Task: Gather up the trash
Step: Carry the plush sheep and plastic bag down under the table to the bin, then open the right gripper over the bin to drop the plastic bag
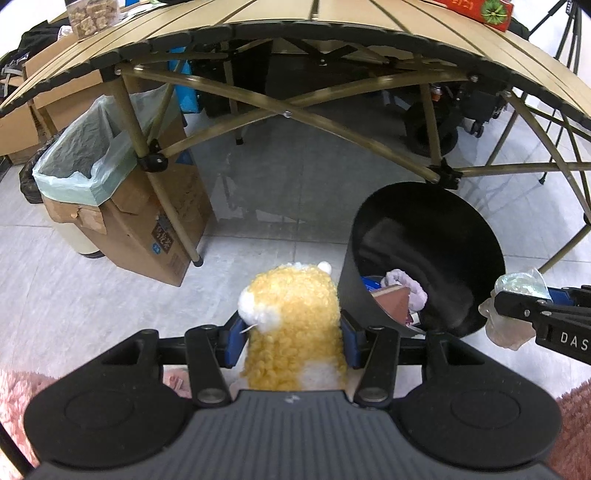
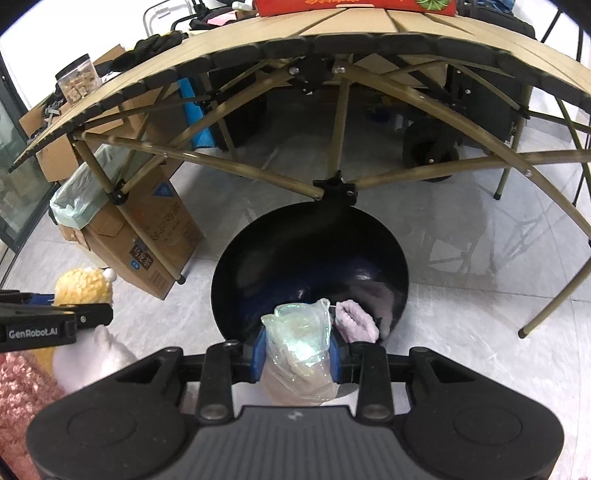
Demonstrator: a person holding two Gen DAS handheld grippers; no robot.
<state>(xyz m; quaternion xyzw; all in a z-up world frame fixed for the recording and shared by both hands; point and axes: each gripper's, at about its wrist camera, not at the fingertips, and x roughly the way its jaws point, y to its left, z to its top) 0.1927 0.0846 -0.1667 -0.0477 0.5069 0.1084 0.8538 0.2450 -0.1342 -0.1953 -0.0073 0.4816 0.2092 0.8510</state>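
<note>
My left gripper (image 1: 291, 332) is shut on a yellow and white plush toy (image 1: 291, 317), just left of a black round bin (image 1: 458, 229) on the floor. Inside the bin lie a lilac cloth (image 1: 413, 286) and a brown packet (image 1: 393, 302). My right gripper (image 2: 297, 350) is shut on a crumpled clear plastic bag (image 2: 299, 343), held over the near rim of the black bin (image 2: 310, 251). The lilac cloth (image 2: 356, 319) shows inside the bin beside the bag. Each gripper appears at the edge of the other's view, the right gripper (image 1: 517, 306) and the left gripper (image 2: 81, 314).
A folding table (image 1: 295, 22) with crossed legs stands over the bin. A cardboard box lined with a green bag (image 1: 92, 158) sits on the left under the table. A pink rug (image 2: 22, 384) lies at the near left. A wheeled cart (image 2: 432, 147) stands behind.
</note>
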